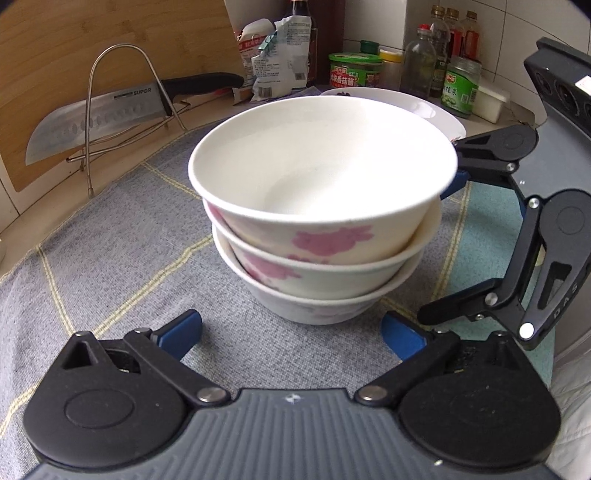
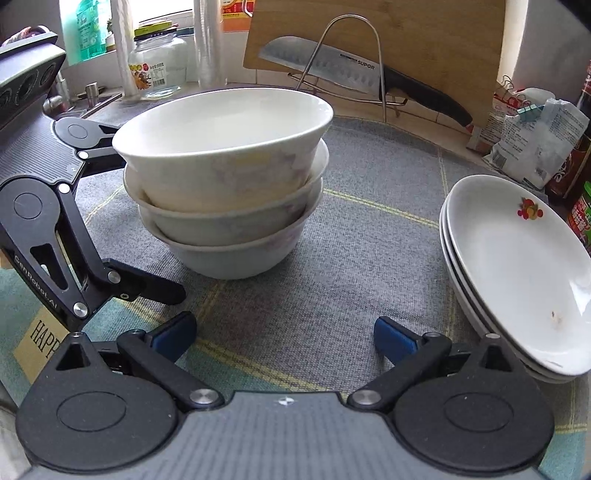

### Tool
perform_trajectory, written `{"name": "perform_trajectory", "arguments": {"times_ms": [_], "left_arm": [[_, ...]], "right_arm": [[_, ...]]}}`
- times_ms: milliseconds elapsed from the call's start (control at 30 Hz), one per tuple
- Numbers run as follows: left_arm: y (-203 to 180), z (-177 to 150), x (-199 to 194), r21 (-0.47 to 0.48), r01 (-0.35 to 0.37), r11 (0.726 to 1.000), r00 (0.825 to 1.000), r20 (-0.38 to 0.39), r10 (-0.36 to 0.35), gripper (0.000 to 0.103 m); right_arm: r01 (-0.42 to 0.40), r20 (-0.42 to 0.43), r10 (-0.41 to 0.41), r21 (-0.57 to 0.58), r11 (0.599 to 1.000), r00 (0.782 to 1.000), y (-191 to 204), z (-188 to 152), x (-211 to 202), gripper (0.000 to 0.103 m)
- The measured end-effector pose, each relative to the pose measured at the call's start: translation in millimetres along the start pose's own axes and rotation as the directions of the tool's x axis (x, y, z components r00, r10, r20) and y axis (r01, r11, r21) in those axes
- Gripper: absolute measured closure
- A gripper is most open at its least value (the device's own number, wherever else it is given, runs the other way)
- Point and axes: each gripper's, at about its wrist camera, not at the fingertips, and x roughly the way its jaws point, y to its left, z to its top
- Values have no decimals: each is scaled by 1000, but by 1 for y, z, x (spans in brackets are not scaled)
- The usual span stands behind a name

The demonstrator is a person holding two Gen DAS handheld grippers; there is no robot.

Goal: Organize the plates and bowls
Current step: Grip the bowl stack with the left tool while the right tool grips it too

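Observation:
Three white bowls with pink flowers are nested in a stack (image 1: 314, 221) on the grey checked cloth (image 1: 122, 236); the right wrist view has the same stack (image 2: 225, 192) at centre left. My left gripper (image 1: 291, 332) is open just short of the stack's base, with nothing between its blue pads. It reaches in from the left in the right wrist view (image 2: 147, 225), one finger behind the stack and one in front. My right gripper (image 2: 284, 336) is open too and holds nothing; it comes in beside the stack's right flank (image 1: 439, 249). Three white plates (image 2: 517, 266) lie stacked to the right.
A cleaver (image 1: 96, 122) rests in a wire rack (image 1: 122, 70) against a wooden cutting board (image 1: 110, 33) at the back. Food bags (image 1: 277, 55), jars and bottles (image 1: 443, 62) line the wall. A glass jar (image 2: 159, 62) stands by the window.

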Motion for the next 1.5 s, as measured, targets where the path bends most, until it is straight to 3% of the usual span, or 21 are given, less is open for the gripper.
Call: {"name": "perform_trajectory", "arguments": {"times_ms": [400, 600, 833, 1033, 1300, 1500], "left_arm": [[-3, 14, 9, -79, -68, 994, 996, -64, 63, 0], [-3, 14, 9, -85, -76, 993, 994, -82, 69, 0], [4, 16, 5, 19, -12, 1000, 995, -99, 14, 3], [8, 19, 2, 105, 72, 992, 991, -117, -60, 15], [12, 25, -1, 215, 128, 968, 987, -125, -103, 23], [20, 29, -4, 250, 198, 948, 977, -126, -171, 23]], "right_arm": [[-163, -2, 166, -211, 964, 986, -16, -2, -2, 0], [-211, -55, 204, -274, 938, 977, -15, 12, 6, 0], [-160, -77, 142, -375, 913, 987, -4, 28, 6, 0], [-181, -57, 173, -415, 892, 983, -4, 50, 10, 0], [-219, -81, 205, -451, 865, 976, 5, 61, 14, 15], [-242, -108, 217, -453, 858, 970, 5, 66, 16, 18]]}}
